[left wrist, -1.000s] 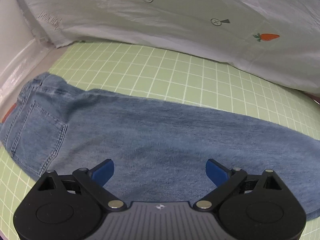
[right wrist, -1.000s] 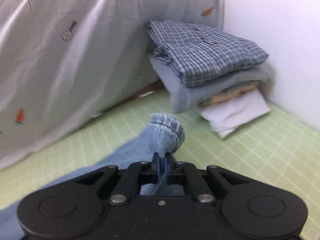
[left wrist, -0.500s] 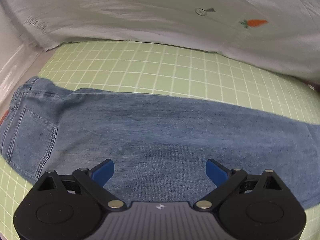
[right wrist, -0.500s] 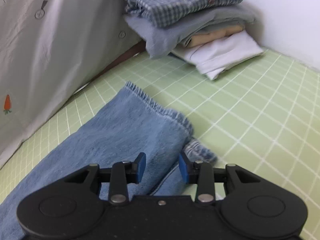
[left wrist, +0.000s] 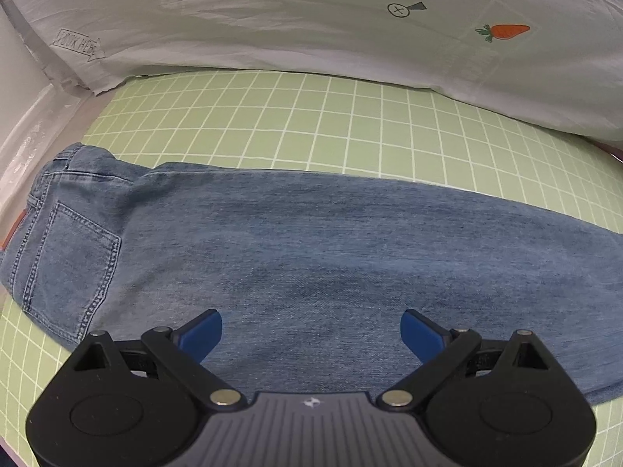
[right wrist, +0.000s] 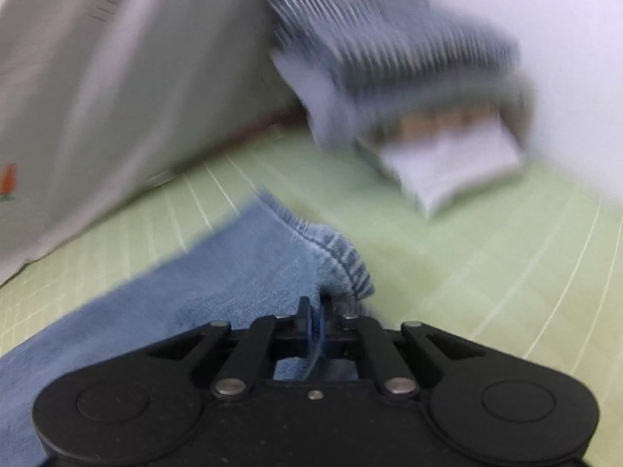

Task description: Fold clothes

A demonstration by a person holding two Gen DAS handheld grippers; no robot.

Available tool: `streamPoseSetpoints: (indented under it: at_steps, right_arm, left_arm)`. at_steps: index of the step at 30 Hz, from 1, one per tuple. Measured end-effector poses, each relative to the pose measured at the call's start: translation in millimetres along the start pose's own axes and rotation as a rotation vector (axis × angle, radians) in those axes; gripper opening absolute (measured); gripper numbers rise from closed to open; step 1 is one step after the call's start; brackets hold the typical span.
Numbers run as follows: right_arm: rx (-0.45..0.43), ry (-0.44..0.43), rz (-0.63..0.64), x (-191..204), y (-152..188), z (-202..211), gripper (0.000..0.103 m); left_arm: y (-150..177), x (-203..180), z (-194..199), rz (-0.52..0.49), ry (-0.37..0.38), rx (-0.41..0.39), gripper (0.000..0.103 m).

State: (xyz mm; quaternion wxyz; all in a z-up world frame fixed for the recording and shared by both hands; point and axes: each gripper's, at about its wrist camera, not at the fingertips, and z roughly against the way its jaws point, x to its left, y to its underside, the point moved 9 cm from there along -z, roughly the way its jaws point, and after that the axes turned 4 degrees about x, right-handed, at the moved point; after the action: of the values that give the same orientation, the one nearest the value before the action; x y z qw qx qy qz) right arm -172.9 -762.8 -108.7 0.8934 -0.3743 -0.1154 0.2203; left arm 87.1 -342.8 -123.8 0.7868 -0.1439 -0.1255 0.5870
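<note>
A pair of blue jeans [left wrist: 311, 241] lies folded lengthwise across the green grid mat [left wrist: 311, 116], waistband and back pocket at the left. My left gripper [left wrist: 311, 332] is open and empty, hovering over the thigh part of the jeans. In the right wrist view my right gripper [right wrist: 315, 311] is shut on the hem end of the jeans leg [right wrist: 272, 268], which bunches up in front of the fingers. That view is motion-blurred.
A white printed sheet [left wrist: 350, 27] hangs along the back of the mat, also seen in the right wrist view [right wrist: 117, 78]. A stack of folded clothes [right wrist: 409, 89] with a plaid shirt on top sits at the far right against the white wall [right wrist: 545, 19].
My right gripper was open over the leg hem half a second ago and has shut on it again and is moving. My left gripper has stayed open, shifting slightly over the jeans.
</note>
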Motion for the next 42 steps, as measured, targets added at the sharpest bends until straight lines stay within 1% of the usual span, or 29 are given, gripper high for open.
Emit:
streamPoseSetpoints:
  at_steps: [2, 3, 4, 5, 7, 8, 9, 10, 11, 12, 14, 16, 21, 22, 25, 26, 28, 31, 33, 37, 40, 42]
  right_arm:
    - [-0.050, 0.056, 0.043, -1, -10, 24, 0.003]
    - [-0.031, 0.092, 0.022, -8, -6, 21, 0.004]
    - [0.016, 0.133, 0.005, -18, 3, 9, 0.008]
    - [0.082, 0.164, 0.018, -26, 15, -5, 0.022]
    - [0.217, 0.222, 0.051, -40, 38, -33, 0.027]
    - [0.214, 0.217, 0.055, -44, 39, -32, 0.040]
    - [0.183, 0.218, 0.059, -45, 36, -24, 0.058]
    - [0.142, 0.218, 0.063, -43, 30, -15, 0.070]
    - [0.099, 0.218, 0.067, -40, 25, -5, 0.091]
    - [0.067, 0.196, 0.079, -34, 22, 1, 0.099]
    - [0.057, 0.141, 0.118, -17, 22, 9, 0.099]
    - [0.055, 0.075, 0.143, 4, 25, 17, 0.102]
    - [0.059, -0.104, 0.206, 60, 38, 39, 0.103]
    - [0.058, -0.128, 0.220, 71, 41, 43, 0.103]
    - [0.060, -0.164, 0.254, 102, 53, 56, 0.103]
    - [0.073, -0.166, 0.255, 109, 57, 59, 0.103]
    - [0.170, -0.192, 0.244, 125, 68, 58, 0.103]
    - [0.224, -0.188, 0.200, 147, 80, 59, 0.102]
    - [0.225, -0.143, 0.213, 161, 87, 63, 0.102]
    - [0.220, -0.097, 0.215, 185, 95, 66, 0.102]
    - [0.238, -0.075, 0.228, 203, 103, 68, 0.102]
    - [0.250, -0.061, 0.238, 216, 109, 69, 0.102]
  left_arm:
    - [0, 3, 1, 0.007, -0.003, -0.004, 0.098]
    - [0, 5, 2, 0.012, -0.003, -0.007, 0.098]
    - [-1, 7, 3, 0.020, -0.002, -0.011, 0.098]
    - [-1, 10, 4, 0.029, -0.001, -0.014, 0.098]
    - [-1, 15, 7, 0.046, 0.001, -0.022, 0.098]
    - [-1, 19, 8, 0.054, 0.001, -0.028, 0.098]
    - [-1, 22, 11, 0.064, -0.003, -0.038, 0.098]
    - [0, 27, 14, 0.076, -0.005, -0.046, 0.098]
    - [2, 32, 15, 0.092, -0.006, -0.050, 0.098]
    - [4, 38, 17, 0.110, -0.005, -0.053, 0.098]
    - [9, 50, 20, 0.153, 0.007, -0.053, 0.098]
    - [14, 63, 25, 0.190, 0.016, -0.066, 0.098]
    - [30, 104, 36, 0.247, 0.010, -0.105, 0.098]
    - [33, 115, 36, 0.265, 0.009, -0.108, 0.098]
    - [43, 155, 31, 0.347, 0.006, -0.100, 0.098]
    - [46, 169, 29, 0.376, 0.006, -0.097, 0.098]
    - [52, 199, 22, 0.436, 0.015, -0.091, 0.098]
    - [54, 242, 12, 0.497, 0.021, -0.085, 0.098]
    - [53, 271, 5, 0.525, 0.011, -0.086, 0.098]
    - [43, 325, -17, 0.577, -0.006, -0.091, 0.098]
    - [37, 363, -33, 0.621, -0.021, -0.093, 0.098]
    - [33, 380, -41, 0.640, -0.024, -0.097, 0.098]
